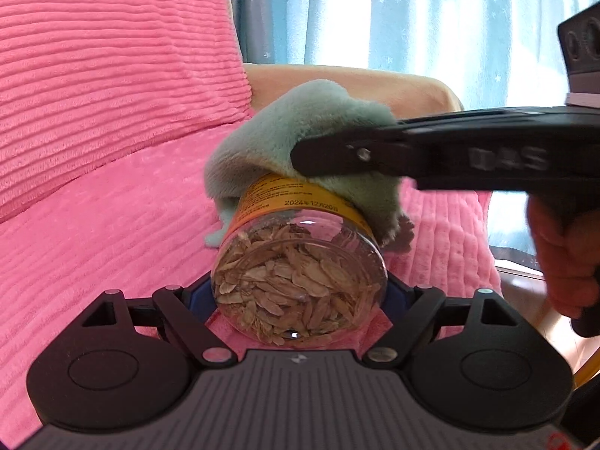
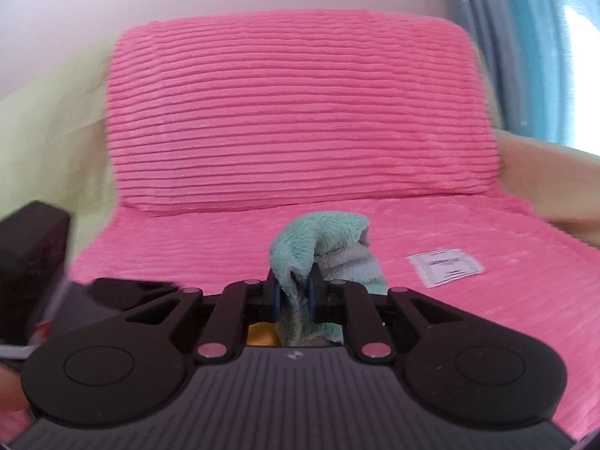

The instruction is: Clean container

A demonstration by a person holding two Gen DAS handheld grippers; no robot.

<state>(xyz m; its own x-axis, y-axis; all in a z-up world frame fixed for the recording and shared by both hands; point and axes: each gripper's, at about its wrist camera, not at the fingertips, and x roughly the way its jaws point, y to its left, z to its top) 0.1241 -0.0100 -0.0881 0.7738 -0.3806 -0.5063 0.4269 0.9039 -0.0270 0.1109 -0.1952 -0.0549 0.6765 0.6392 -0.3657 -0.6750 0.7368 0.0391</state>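
Left tool: clamped on clear, rigid plastic jar of dried slices, likely light, slippery; grip its base. Right tool: pinching soft teal fleece cloth, draped over jar.

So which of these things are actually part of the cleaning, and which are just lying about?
In the job:
- jar of dried slices, clamped in the left gripper
- green cloth, pinched in the right gripper and draped over the jar

Lying about:
- pink cushion
- pink cover
- paper label on that cover
- blue curtain
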